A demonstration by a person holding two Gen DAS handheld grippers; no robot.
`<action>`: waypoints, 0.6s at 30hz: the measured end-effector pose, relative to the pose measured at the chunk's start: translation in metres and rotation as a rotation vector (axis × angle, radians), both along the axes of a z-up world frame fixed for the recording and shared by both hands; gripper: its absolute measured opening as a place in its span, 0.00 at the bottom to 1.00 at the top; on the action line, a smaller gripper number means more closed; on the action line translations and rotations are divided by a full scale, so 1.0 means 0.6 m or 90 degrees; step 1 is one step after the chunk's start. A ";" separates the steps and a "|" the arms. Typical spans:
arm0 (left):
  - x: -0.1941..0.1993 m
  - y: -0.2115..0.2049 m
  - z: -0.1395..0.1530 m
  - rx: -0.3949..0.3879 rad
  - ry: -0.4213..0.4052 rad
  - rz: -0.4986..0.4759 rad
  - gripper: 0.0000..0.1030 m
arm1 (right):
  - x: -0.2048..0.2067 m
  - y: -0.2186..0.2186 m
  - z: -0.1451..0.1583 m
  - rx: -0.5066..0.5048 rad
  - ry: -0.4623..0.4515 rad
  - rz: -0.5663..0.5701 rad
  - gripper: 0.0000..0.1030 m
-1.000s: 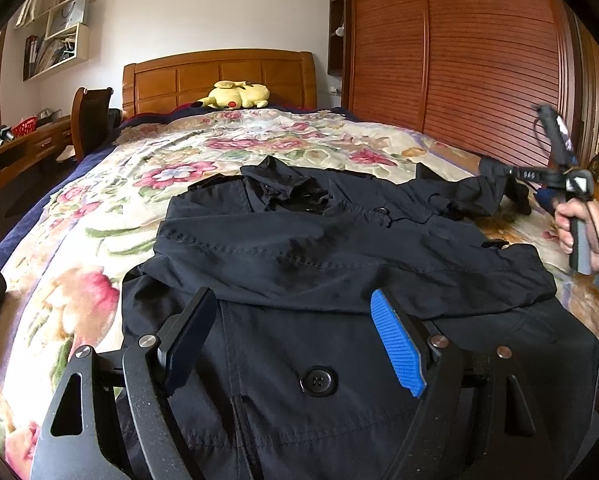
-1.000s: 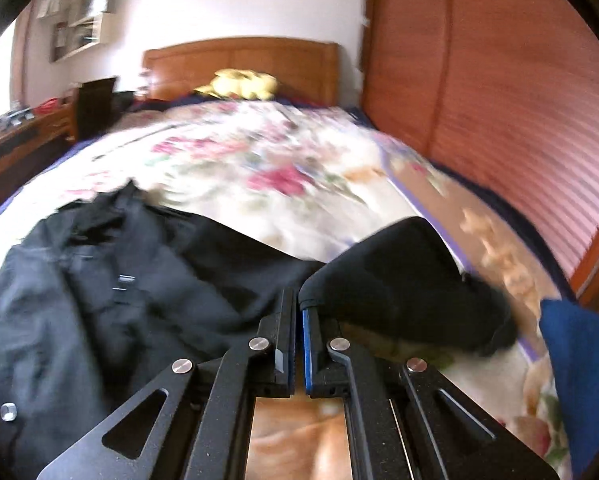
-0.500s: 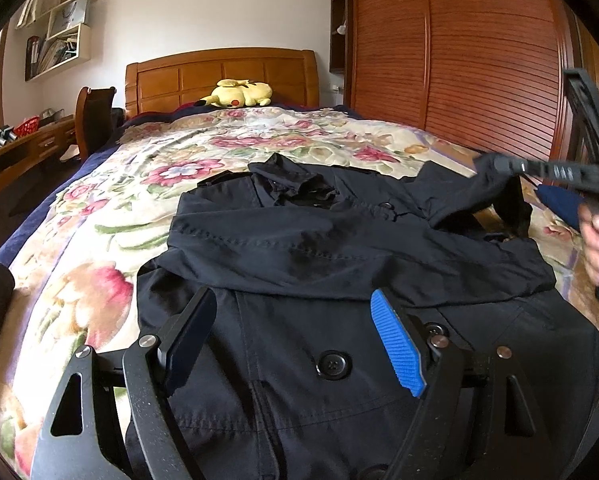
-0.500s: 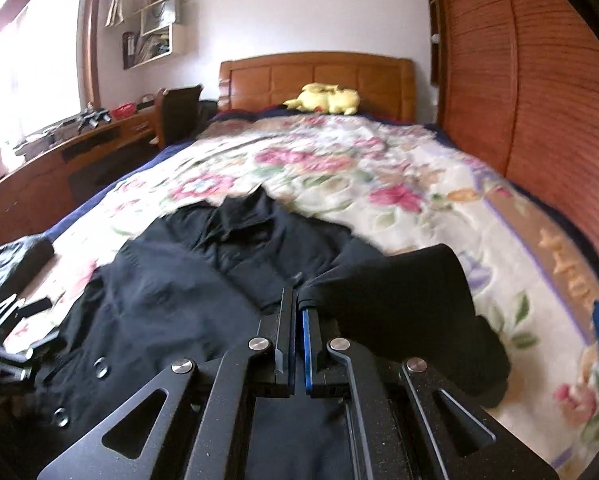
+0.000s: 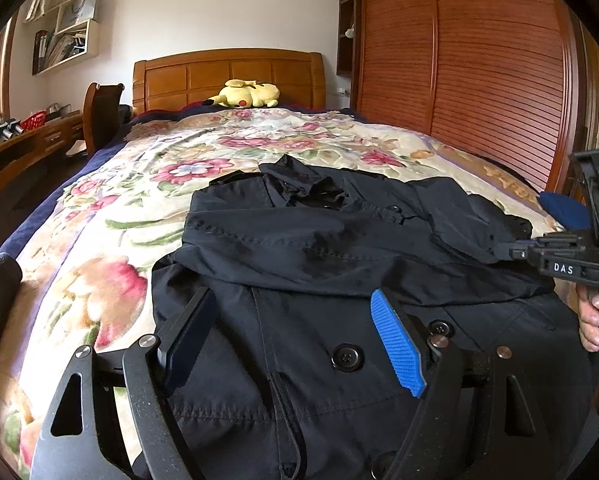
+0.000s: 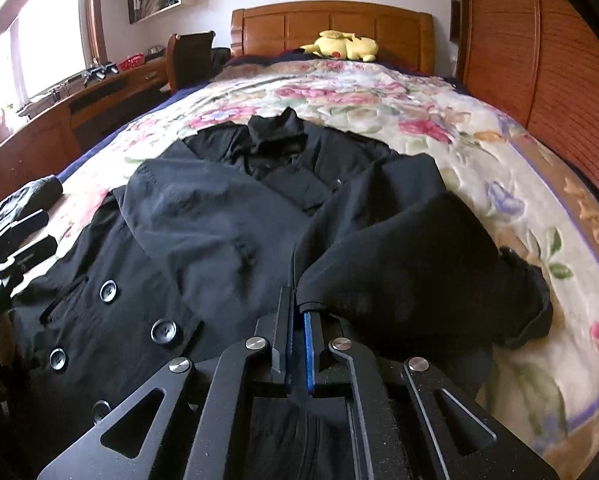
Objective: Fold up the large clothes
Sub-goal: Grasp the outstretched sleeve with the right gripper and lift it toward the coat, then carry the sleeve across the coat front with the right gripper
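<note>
One black coat (image 5: 339, 248) lies front-up on the flowered bedspread (image 5: 111, 216) of the bed, collar toward the headboard (image 5: 227, 76) at 12 o'clock and hem toward the cameras. One sleeve (image 5: 283, 240) is folded across its chest; the other sleeve (image 6: 411, 256) is bunched up at the coat's 3 o'clock side. The left wrist view shows two large buttons (image 5: 347, 357) clearly on the coat front; the right wrist view shows four.

There are two tongs. The left tongs (image 5: 295, 336) are spread wide, hovering over the lower front of the coat with nothing between the black pad and the blue pad, and whether they touch the cloth cannot be told. The right tongs (image 6: 297, 320) are clenched nearly together, pinching the cuff edge of the bunched sleeve, which drapes away toward 2 o'clock.

One yellow plush toy (image 5: 245, 94) lies at the headboard. One wooden chair (image 5: 101, 114) stands at 10 o'clock beside the bench (image 5: 27, 148), which carries one red basket (image 5: 33, 121); its contents cannot be made out. A wall shelf (image 5: 65, 36) above holds books and papers.
</note>
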State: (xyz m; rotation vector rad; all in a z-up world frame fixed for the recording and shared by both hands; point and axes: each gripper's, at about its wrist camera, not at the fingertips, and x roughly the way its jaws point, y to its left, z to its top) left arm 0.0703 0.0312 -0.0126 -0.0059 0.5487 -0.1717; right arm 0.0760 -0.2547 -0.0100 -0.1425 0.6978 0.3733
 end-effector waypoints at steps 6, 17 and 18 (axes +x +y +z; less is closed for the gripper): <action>-0.004 -0.002 0.002 0.003 -0.004 -0.008 0.78 | -0.036 0.002 0.020 0.009 -0.001 0.012 0.49; -0.016 0.008 0.007 -0.003 -0.012 -0.005 0.78 | -0.084 -0.053 0.059 -0.047 -0.067 -0.071 0.55; -0.017 0.010 0.007 -0.003 -0.011 -0.004 0.78 | -0.081 -0.059 0.060 -0.054 -0.072 -0.082 0.55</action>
